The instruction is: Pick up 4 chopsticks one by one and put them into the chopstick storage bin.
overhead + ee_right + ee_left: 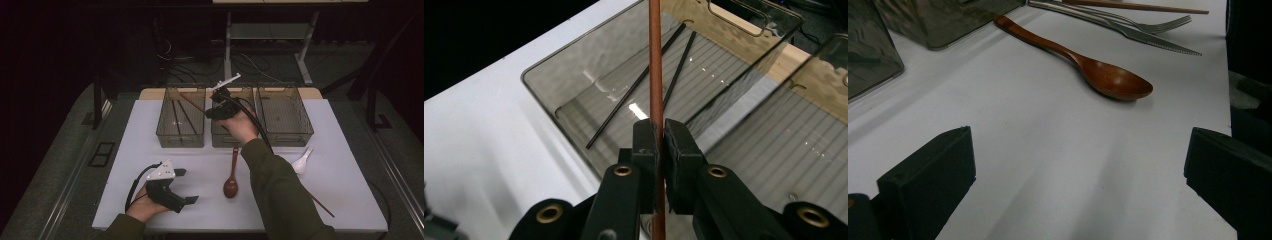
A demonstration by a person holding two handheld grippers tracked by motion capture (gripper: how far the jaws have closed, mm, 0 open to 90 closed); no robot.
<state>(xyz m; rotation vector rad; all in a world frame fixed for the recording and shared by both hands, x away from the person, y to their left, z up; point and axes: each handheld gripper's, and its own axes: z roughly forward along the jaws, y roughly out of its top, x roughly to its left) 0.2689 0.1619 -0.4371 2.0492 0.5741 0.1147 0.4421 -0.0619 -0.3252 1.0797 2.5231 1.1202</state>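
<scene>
My right gripper (214, 107) (660, 131) is shut on a brown chopstick (192, 101) (655, 60), pinched between both pads. It hovers over the left clear bin (181, 136) (555, 111), with the stick slanting out over that bin. Two black chopsticks (180, 117) (639, 85) lie on the bin's floor. My left gripper (186, 186) (1078, 175) rests near the table's front left, open, with bare table between its jaws. A wooden spoon (231, 182) (1108, 77) lies just ahead of it.
A middle bin (227, 140) and a right bin (285, 135) stand beside the left one. A white soup spoon (302, 162) and another brown chopstick (322, 205) lie at the right front. In the left gripper view, a fork (1148, 25) and knife (1158, 42) lie beyond the wooden spoon.
</scene>
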